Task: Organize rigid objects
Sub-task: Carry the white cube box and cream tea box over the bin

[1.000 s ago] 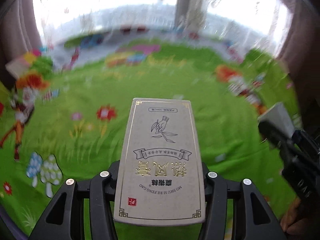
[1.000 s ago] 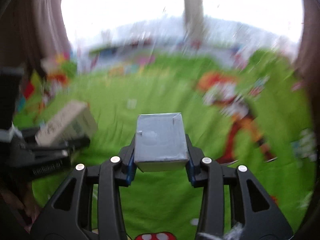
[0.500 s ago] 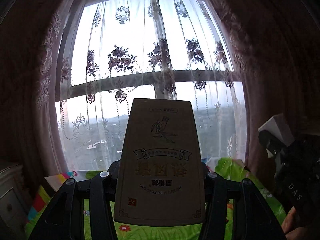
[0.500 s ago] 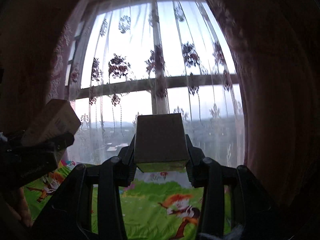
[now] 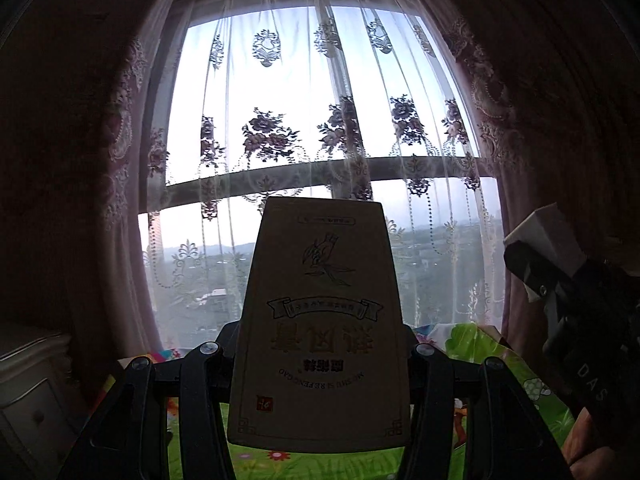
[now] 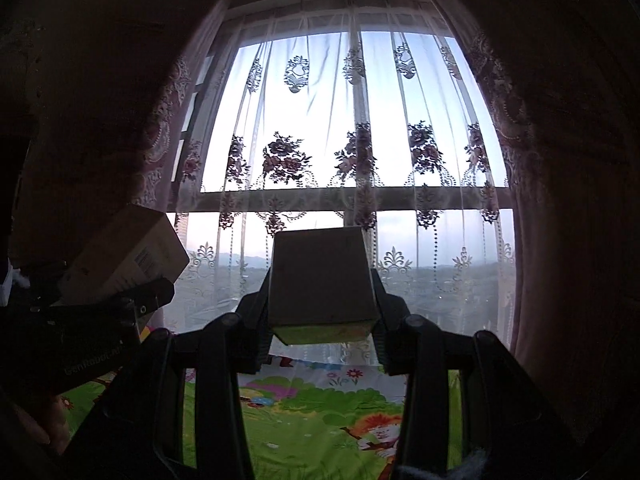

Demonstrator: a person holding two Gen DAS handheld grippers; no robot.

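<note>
My left gripper (image 5: 320,344) is shut on a tall flat beige carton (image 5: 320,320) printed with a bird and gold characters; the carton stands out forward between the fingers, held in the air and pointing level at the window. My right gripper (image 6: 322,312) is shut on a small grey box (image 6: 320,276), also raised toward the window. In the left wrist view the right gripper and its grey box (image 5: 548,240) show at the right edge. The left gripper and its beige carton (image 6: 128,256) appear at the left edge of the right wrist view.
A large window with a sheer flowered lace curtain (image 5: 320,128) fills both views, with dark heavy drapes (image 6: 560,200) at the sides. Below lies a green cartoon-printed sheet (image 6: 312,420). A white drawer unit (image 5: 28,392) stands at the lower left.
Both grippers have risen and tipped up from facing the green sheet to facing the window, each keeping its box. Since half a second ago the view climbed a little more.
</note>
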